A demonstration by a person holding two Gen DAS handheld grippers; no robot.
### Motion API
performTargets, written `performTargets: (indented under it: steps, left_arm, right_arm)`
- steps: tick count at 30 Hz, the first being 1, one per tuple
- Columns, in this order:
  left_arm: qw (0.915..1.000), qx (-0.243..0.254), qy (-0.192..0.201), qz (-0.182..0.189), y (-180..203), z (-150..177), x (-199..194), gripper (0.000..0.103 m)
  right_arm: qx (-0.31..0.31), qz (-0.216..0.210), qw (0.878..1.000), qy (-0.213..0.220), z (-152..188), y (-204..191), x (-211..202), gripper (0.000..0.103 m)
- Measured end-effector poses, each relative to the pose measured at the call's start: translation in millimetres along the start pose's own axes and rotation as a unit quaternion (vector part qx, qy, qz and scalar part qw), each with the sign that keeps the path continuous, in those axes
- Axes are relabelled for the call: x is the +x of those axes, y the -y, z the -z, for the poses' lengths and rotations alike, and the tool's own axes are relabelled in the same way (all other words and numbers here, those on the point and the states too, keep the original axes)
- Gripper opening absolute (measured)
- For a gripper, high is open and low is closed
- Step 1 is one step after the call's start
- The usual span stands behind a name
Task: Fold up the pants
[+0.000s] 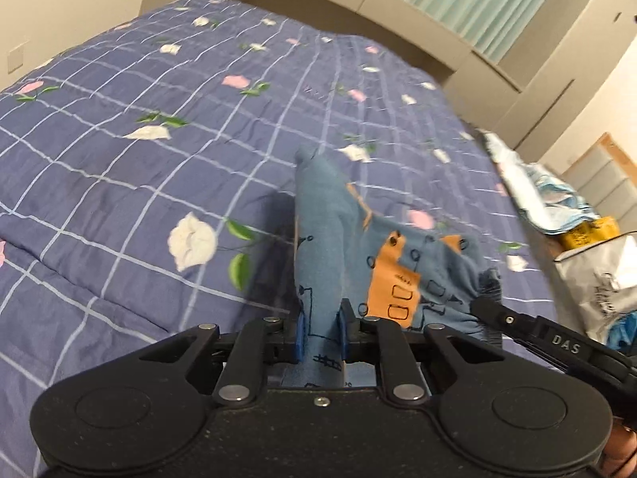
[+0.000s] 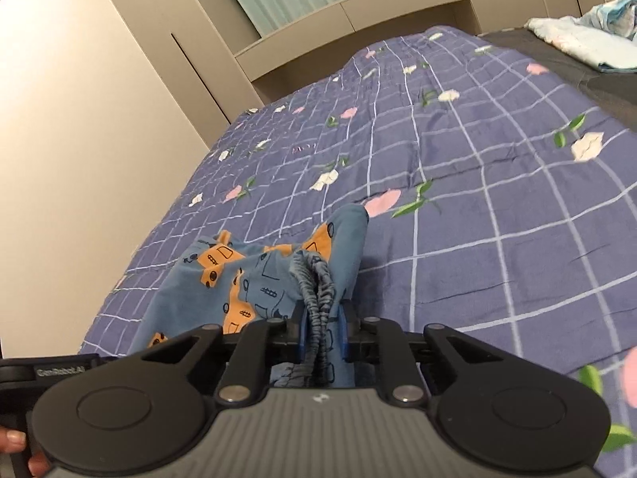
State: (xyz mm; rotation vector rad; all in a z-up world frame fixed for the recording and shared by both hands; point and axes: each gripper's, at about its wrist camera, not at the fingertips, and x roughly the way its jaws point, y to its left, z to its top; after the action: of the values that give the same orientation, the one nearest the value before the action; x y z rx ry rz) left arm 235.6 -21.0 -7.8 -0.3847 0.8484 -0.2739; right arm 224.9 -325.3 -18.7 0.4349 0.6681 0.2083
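Small blue pants (image 1: 330, 239) with orange car prints hang lifted off the purple flowered quilt (image 1: 159, 179). My left gripper (image 1: 322, 330) is shut on a plain blue fold of the pants, which runs up between its blue pads. In the right wrist view my right gripper (image 2: 322, 330) is shut on the gathered elastic waistband (image 2: 314, 283), and the rest of the pants (image 2: 223, 279) drape away to the left. The right gripper (image 1: 487, 306) also shows at the right of the left wrist view, its tip on the dark waistband.
The quilt (image 2: 477, 219) covers a wide bed. Light blue cloth (image 1: 549, 195), a yellow item (image 1: 589, 231) and a white bag (image 1: 605, 279) lie at the bed's right side. Beige wardrobe doors (image 2: 79, 119) stand beyond the left edge. Folded pale bedding (image 2: 577, 40) lies far right.
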Motion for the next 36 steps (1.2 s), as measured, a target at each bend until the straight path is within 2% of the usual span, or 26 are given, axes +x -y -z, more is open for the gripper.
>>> performTargets:
  steps: [8,14,18,23,27,29,30,31,32,33,35,36]
  left_arm:
    - [0.9988,0.005,-0.012,0.046,27,32,-25,0.017]
    - [0.9971,0.021,-0.025,0.069,48,71,-13,0.017]
    - [0.9976,0.040,-0.013,0.054,51,95,-4,0.017]
    - [0.9982,0.030,-0.019,0.048,44,98,1,0.019]
    - [0.9985,0.043,-0.015,0.031,49,100,-3,0.024]
    - [0.9986,0.046,-0.011,0.023,52,101,-7,0.032]
    - [0.9987,0.045,-0.008,0.021,53,102,-10,0.036]
    - [0.9988,0.044,-0.004,0.020,53,103,-14,0.047]
    - [0.9988,0.045,0.002,0.016,54,104,-18,0.057]
    - [0.9987,0.048,0.010,0.012,55,105,-23,0.061]
    - [0.9973,0.065,0.033,-0.002,58,109,-35,0.079]
    - [0.9953,0.082,0.050,-0.014,61,113,-42,0.085]
  right_arm:
    - [-0.018,0.014,1.000,0.018,4,13,-66,0.017]
    - [-0.026,0.051,0.998,0.019,23,39,-96,0.017]
    - [-0.024,0.059,0.998,0.020,34,58,-102,0.017]
    - [-0.035,0.067,0.997,0.010,47,64,-92,0.021]
    - [-0.041,0.082,0.996,0.018,58,63,-90,0.036]
    - [-0.043,0.088,0.995,0.021,63,65,-92,0.041]
    - [-0.046,0.090,0.995,0.023,65,64,-93,0.048]
    - [-0.047,0.094,0.994,0.025,67,65,-94,0.055]
    - [-0.048,0.102,0.993,0.029,68,64,-96,0.057]
    - [-0.048,0.112,0.992,0.035,69,63,-99,0.061]
    - [-0.051,0.121,0.990,0.046,72,60,-107,0.072]
    - [-0.053,0.124,0.989,0.053,74,58,-112,0.079]
